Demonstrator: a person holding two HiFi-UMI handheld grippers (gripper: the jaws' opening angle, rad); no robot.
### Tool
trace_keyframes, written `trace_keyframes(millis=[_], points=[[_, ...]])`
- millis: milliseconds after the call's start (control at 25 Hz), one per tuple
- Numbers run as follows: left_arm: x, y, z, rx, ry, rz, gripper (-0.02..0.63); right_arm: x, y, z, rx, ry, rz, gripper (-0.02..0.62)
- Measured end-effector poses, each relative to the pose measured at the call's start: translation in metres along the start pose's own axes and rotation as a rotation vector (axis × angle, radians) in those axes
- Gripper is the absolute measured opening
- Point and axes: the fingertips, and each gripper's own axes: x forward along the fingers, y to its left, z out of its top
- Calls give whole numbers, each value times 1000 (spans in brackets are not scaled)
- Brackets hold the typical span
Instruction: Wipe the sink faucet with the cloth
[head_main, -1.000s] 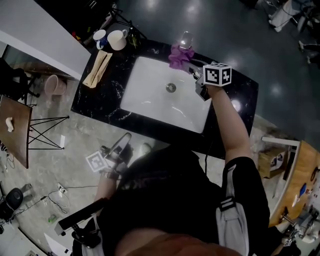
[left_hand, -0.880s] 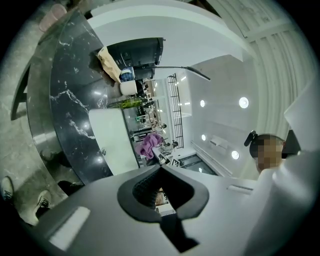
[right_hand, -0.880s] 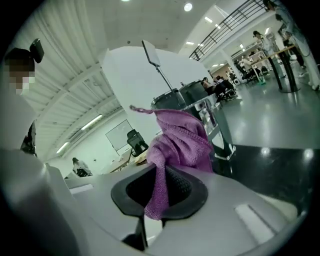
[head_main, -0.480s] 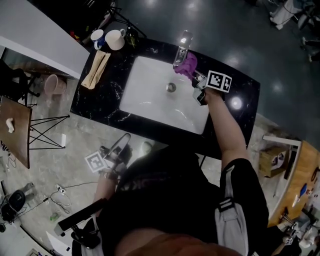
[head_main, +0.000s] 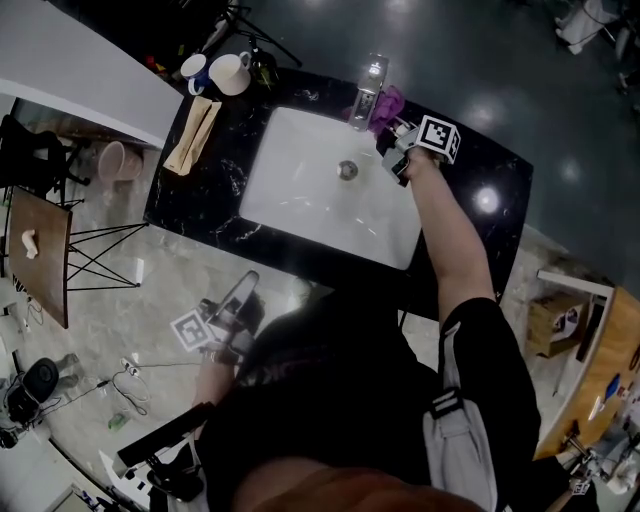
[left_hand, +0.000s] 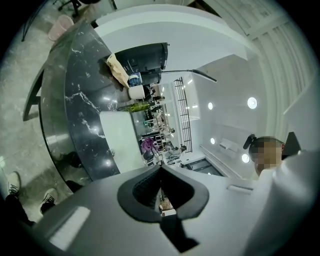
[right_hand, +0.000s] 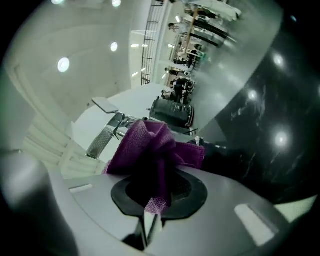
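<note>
The chrome faucet (head_main: 366, 92) stands at the far rim of the white sink (head_main: 300, 195). A purple cloth (head_main: 389, 103) is bunched against the faucet's right side, with my right gripper (head_main: 396, 138) shut on it. In the right gripper view the cloth (right_hand: 152, 145) fills the jaws of the right gripper (right_hand: 158, 172), and the faucet (right_hand: 104, 136) lies just to its left. My left gripper (head_main: 238, 298) hangs low beside the person, away from the counter. Its jaws are shut and empty in the left gripper view (left_hand: 161, 181).
A black marble counter (head_main: 205, 195) surrounds the sink, which has a drain (head_main: 347, 170) at its middle. Two mugs (head_main: 220, 72) and a folded beige towel (head_main: 193, 135) sit at the counter's left end. A pink bin (head_main: 110, 158) and a wooden table (head_main: 38, 250) stand on the floor to the left.
My right gripper rolled and carried the purple cloth from over the faucet's top down to its right side. The left gripper stayed where it was.
</note>
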Motion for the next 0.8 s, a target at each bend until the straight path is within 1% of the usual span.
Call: trace_keyframes(millis=[40,160,240,360,440,560,680,800], points=[[1,-1,0,2,2,-3,2,1,-1,-3,49,-3,25,42],[2,-5,1,14,4,-18,2,5,2,-16,177,-30,146,41],[0,-8,2,21,3,-33,2,4,9,-31,203,-22,215,41],[-6,-12,6,36,4,-57,2,-3,23,-57,185,6,256,41],[-11,-13,9,40,11,-74,2,-12,32,-71,180,9,269,41],[-16,-16,13,36,31,-100,2,-29,51,-86,143,3,285,42],[-20,-16,15,29,65,-127,2,-50,80,-96,103,-18,322,43],[-20,-15,12,21,127,-156,2,-78,117,-105,46,-61,369,43]])
